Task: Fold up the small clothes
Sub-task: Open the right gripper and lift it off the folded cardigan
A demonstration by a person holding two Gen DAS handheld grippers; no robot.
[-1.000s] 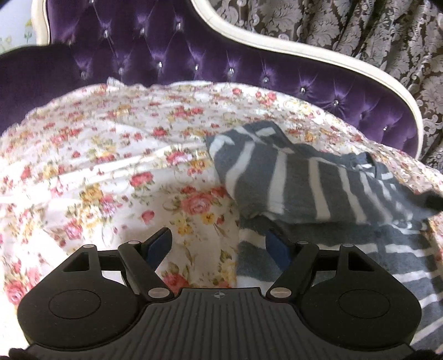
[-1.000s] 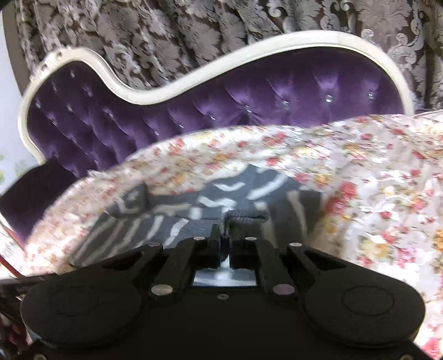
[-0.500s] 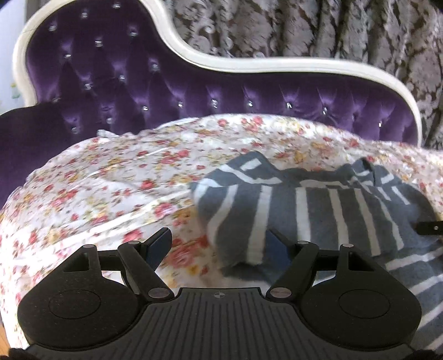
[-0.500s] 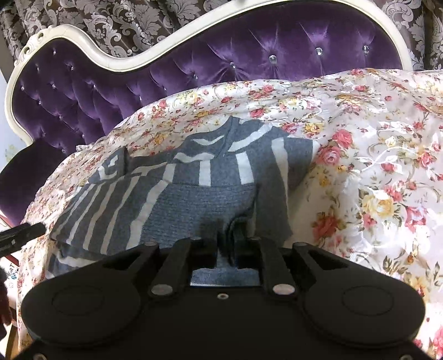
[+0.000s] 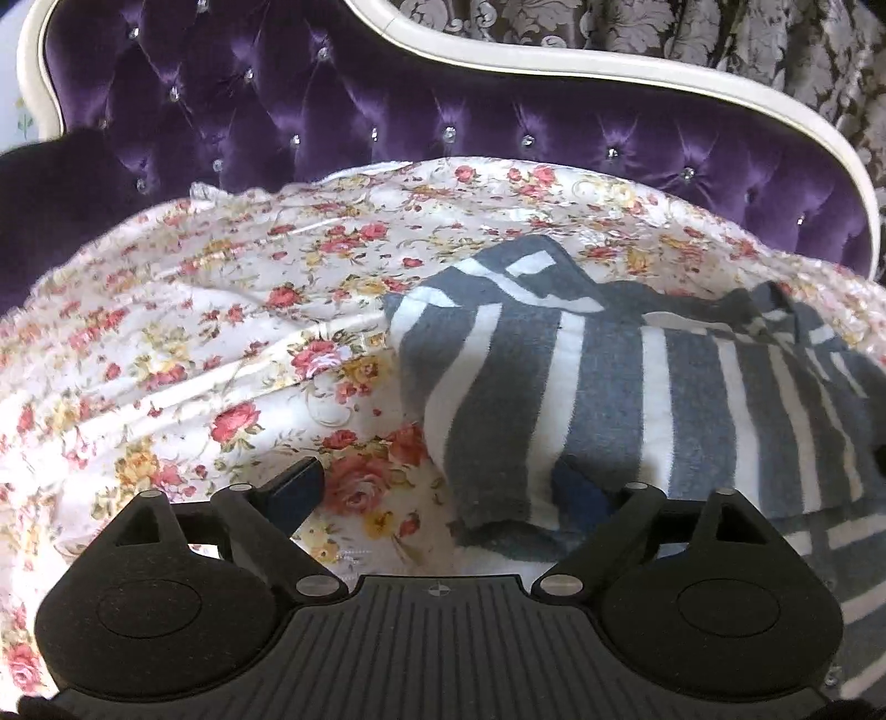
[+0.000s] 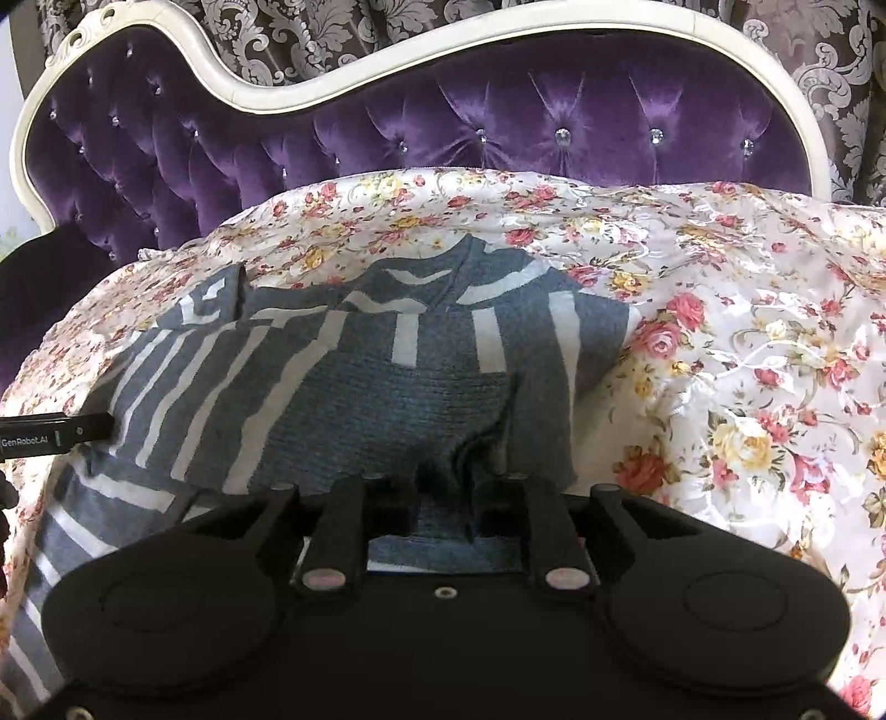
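Note:
A grey garment with white stripes (image 5: 637,387) lies on a floral sheet (image 5: 221,343), its upper part folded over the lower part. My left gripper (image 5: 437,490) is open at the garment's left edge; the cloth drapes over its right finger (image 5: 581,493). In the right wrist view the same garment (image 6: 398,376) lies ahead. My right gripper (image 6: 443,498) is slightly parted with a bunch of the grey knit between its fingers at the garment's near edge. The tip of the left gripper (image 6: 55,432) shows at the far left.
A purple tufted sofa back (image 5: 387,94) with a cream frame (image 6: 387,61) rises behind the sheet. Patterned curtains (image 6: 277,33) hang behind it. Bare floral sheet (image 6: 747,387) spreads to the right of the garment.
The right gripper carried the grey knit edge forward and down over the garment, and its fingers have parted a little. The left gripper stayed open and slid under the garment's left edge.

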